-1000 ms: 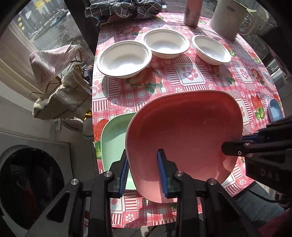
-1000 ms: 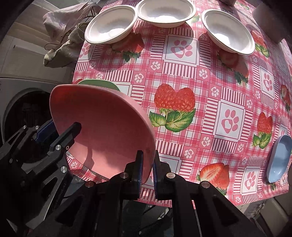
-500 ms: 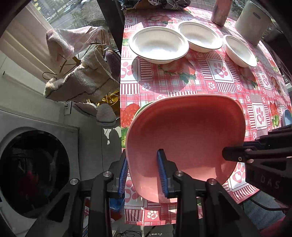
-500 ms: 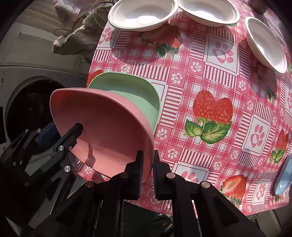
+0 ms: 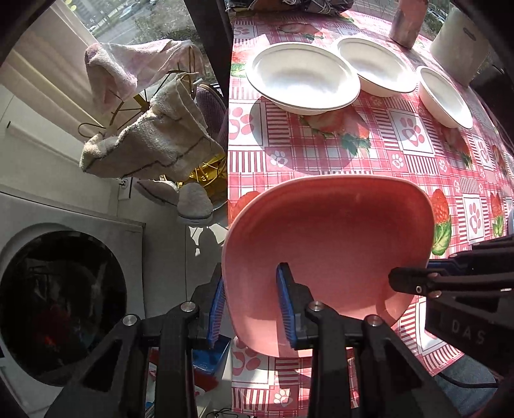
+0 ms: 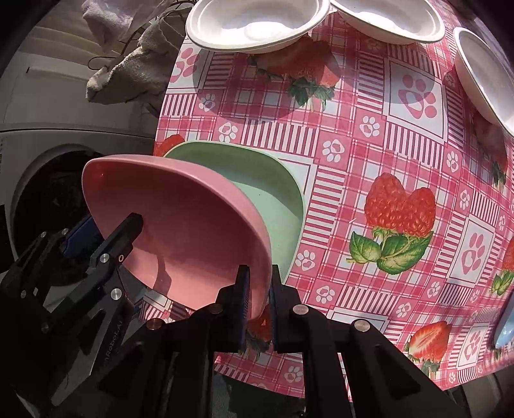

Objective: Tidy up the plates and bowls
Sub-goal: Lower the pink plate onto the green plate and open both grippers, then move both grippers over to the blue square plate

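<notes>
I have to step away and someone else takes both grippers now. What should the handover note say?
Left gripper: straddles the pink plate's rim, jaws just eased wider, pads apparently loose.
Right gripper: shut on the opposite rim.
Pink plate hangs tilted over the green plate at the table edge.
Three white bowls sit separately at the back.
Left: nest pink in green, stack bowls.

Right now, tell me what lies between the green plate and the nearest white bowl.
Nothing: in the right wrist view, only bare tablecloth separates the green plate from the nearest white bowl.
</notes>
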`<state>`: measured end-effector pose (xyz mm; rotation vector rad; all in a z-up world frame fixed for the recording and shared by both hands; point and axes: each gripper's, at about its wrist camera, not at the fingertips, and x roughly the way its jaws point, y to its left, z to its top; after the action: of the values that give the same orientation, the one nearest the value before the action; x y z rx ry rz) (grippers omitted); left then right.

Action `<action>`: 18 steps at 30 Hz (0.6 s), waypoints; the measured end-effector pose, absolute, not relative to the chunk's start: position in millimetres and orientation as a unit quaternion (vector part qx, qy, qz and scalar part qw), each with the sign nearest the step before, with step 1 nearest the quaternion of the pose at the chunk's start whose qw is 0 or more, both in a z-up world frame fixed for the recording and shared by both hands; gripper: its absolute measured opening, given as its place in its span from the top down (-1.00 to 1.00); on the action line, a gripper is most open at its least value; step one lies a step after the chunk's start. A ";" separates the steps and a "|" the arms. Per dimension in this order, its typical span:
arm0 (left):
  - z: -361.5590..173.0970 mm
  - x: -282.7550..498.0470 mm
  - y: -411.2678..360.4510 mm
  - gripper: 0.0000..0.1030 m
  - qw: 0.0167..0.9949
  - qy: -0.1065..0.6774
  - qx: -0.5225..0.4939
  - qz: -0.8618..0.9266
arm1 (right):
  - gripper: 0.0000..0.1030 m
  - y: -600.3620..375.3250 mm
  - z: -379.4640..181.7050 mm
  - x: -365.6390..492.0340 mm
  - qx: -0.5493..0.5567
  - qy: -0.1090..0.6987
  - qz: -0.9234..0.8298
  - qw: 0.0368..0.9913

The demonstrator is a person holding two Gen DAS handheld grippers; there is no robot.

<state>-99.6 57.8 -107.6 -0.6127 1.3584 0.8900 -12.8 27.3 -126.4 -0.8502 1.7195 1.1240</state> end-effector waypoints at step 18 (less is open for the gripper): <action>-86.6 -74.2 41.9 -0.47 0.680 0.586 -0.277 0.342 | -0.62 -34.1 -122.7 60.0 -0.305 0.707 0.405 0.492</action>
<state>-74.2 41.9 -86.6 -0.6224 1.3161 0.7678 60.0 -34.1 -122.7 -0.7405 1.7162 0.9835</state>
